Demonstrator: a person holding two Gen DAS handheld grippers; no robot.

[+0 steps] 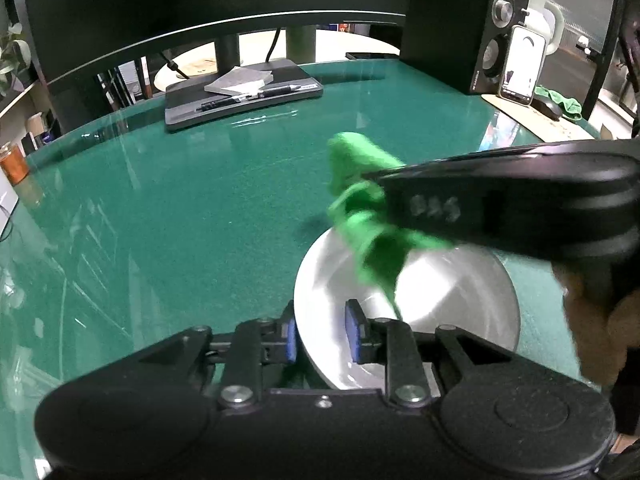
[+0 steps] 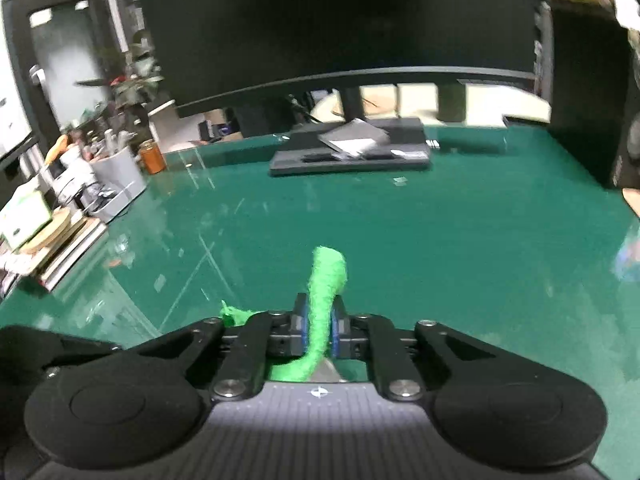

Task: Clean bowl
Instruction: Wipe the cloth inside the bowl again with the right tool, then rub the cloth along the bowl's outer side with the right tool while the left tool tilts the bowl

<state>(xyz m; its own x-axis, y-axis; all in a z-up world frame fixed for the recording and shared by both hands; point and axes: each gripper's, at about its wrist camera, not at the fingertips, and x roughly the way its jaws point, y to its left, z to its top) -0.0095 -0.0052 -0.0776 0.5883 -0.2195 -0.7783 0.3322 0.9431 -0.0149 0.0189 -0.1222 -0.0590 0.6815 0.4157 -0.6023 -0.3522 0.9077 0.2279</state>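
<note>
A shiny metal bowl [image 1: 440, 300] rests on the green desk mat, tilted a little toward me. My left gripper [image 1: 322, 336] is shut on its near-left rim, one blue pad outside the wall and one inside. My right gripper [image 2: 320, 330] is shut on a bright green cloth [image 2: 326, 280], which sticks up between its pads. In the left wrist view the right gripper [image 1: 370, 176] reaches in from the right above the bowl, and the green cloth [image 1: 372, 240] hangs blurred from it down into the bowl. A sliver of the bowl [image 2: 330, 372] shows below the right fingers.
A curved monitor [image 1: 200, 8] stands at the back over its dark base [image 1: 244, 96] with pens and a notepad. A speaker [image 1: 472, 28], phone [image 1: 522, 66] and mouse sit at the back right. An orange jar [image 2: 152, 158], pen holder and stacked books line the left edge.
</note>
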